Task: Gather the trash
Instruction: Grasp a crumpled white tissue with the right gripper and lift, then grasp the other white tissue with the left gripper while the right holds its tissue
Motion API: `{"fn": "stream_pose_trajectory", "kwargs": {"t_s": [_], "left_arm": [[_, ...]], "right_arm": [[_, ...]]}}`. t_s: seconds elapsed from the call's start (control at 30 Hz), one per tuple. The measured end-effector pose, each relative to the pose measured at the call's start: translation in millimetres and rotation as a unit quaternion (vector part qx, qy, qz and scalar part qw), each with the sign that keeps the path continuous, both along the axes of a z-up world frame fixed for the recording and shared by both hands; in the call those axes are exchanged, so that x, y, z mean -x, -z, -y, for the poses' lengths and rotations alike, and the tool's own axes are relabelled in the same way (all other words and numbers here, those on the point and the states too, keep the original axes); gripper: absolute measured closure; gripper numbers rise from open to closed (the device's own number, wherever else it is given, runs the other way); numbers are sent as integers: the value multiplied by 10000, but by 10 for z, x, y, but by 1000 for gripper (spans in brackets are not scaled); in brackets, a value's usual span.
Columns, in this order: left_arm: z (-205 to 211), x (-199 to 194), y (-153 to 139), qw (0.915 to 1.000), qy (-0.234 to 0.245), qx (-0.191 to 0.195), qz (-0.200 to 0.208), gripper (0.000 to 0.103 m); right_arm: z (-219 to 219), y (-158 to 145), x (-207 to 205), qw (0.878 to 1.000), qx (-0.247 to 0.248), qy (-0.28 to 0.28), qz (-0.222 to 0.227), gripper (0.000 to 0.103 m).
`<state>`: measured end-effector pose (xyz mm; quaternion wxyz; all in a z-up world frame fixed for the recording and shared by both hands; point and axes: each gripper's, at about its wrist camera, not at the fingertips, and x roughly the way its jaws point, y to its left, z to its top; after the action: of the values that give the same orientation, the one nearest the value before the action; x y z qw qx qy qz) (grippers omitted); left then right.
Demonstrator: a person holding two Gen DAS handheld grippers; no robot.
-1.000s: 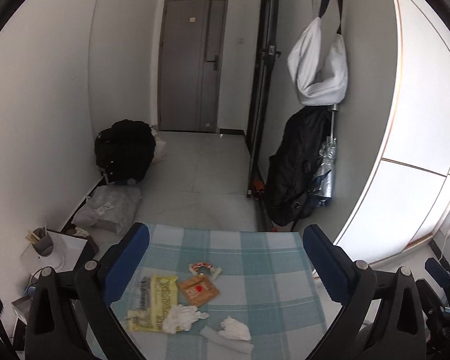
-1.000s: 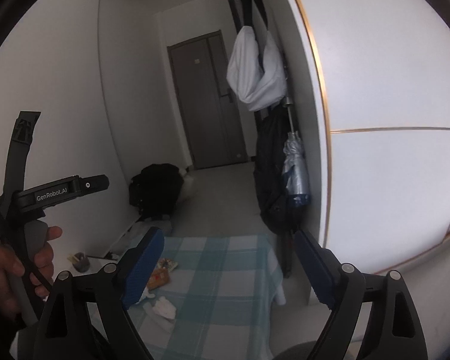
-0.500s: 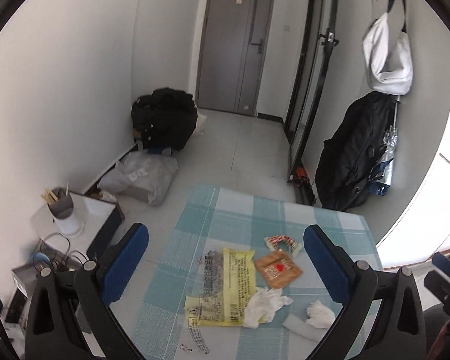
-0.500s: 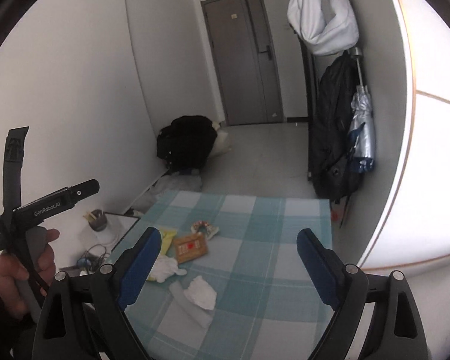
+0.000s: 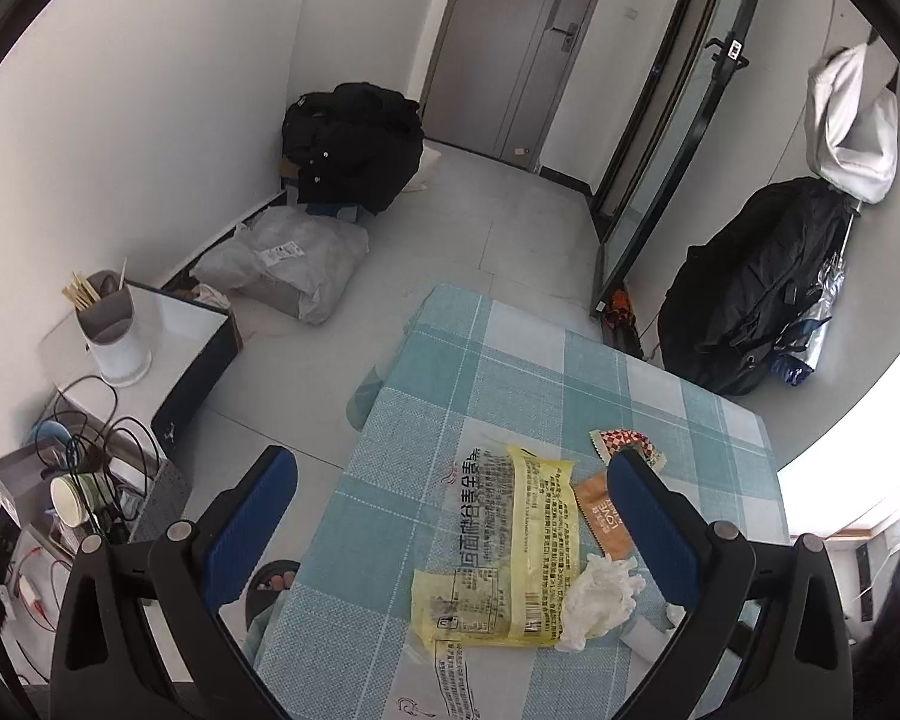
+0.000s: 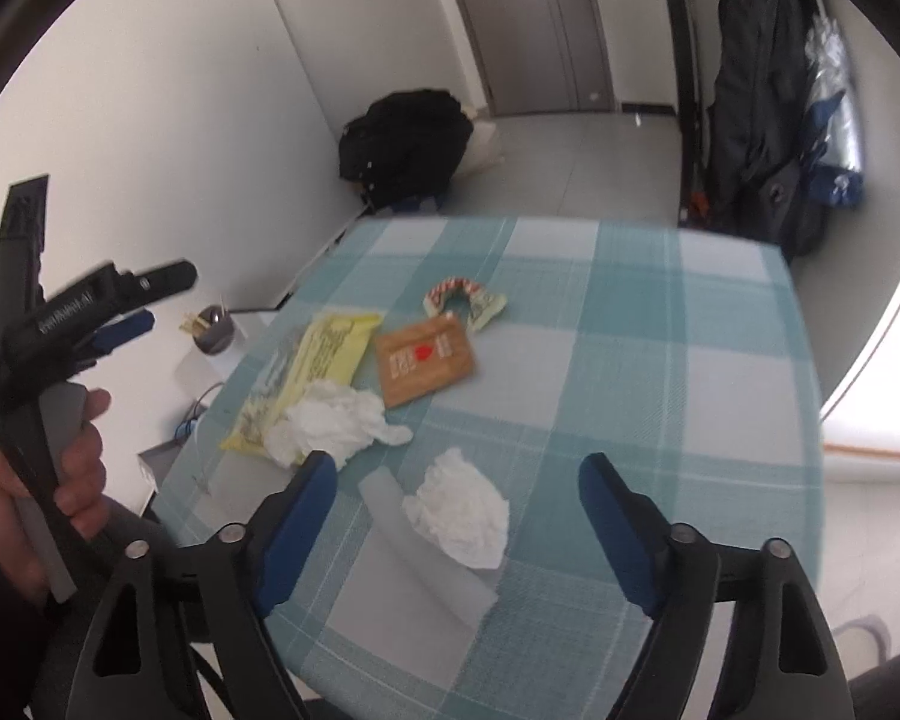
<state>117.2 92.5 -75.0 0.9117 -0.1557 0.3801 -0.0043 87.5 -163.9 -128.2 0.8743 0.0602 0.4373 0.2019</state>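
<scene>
Grey cup on white box left of table holds wooden sticks; paper cup lies tipped among cables. Trash sits on checked table: yellow wrapper near left edge, crumpled tissue overlapping its corner, brown packet beside it, red-white wrapper farther back, second tissue on a clear strip nearest right gripper. Right half of tabletop bare. Left gripper hangs over table's left edge w/ jaws spread wide, nothing between; right gripper's jaws also wide apart, straddling second tissue w/o touching.
</scene>
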Motion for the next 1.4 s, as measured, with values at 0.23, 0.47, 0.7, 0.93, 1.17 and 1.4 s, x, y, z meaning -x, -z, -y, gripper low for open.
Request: {"fn": "stream_pose_trajectory", "kwargs": {"t_s": [0.23,0.47,0.7,0.93,1.17,1.4], "left_arm": [[-78,-36,39,9998,26,148,-144,1],[-160,-78,99,9989,-66,351,-291,1],[-84,-105,122,9985,177,323,-398,1],[28,-87,98,9984,467,157,-289,1],[173,-92,121,9963,773,-157,-349,1],[550,-61,115,9842,1562,-671,-504,2]], "right_arm": [[-167,264,-109,9992,174,-90,-336,54],[-197,356,-79,9986,308,-210,-362,77],[-116,357,-68,9989,207,-193,-372,92],[-74,293,-41,9993,193,-201,-231,93],[58,209,27,9998,122,-124,-120,93],[241,118,75,9999,-15,105,20,93]]}}
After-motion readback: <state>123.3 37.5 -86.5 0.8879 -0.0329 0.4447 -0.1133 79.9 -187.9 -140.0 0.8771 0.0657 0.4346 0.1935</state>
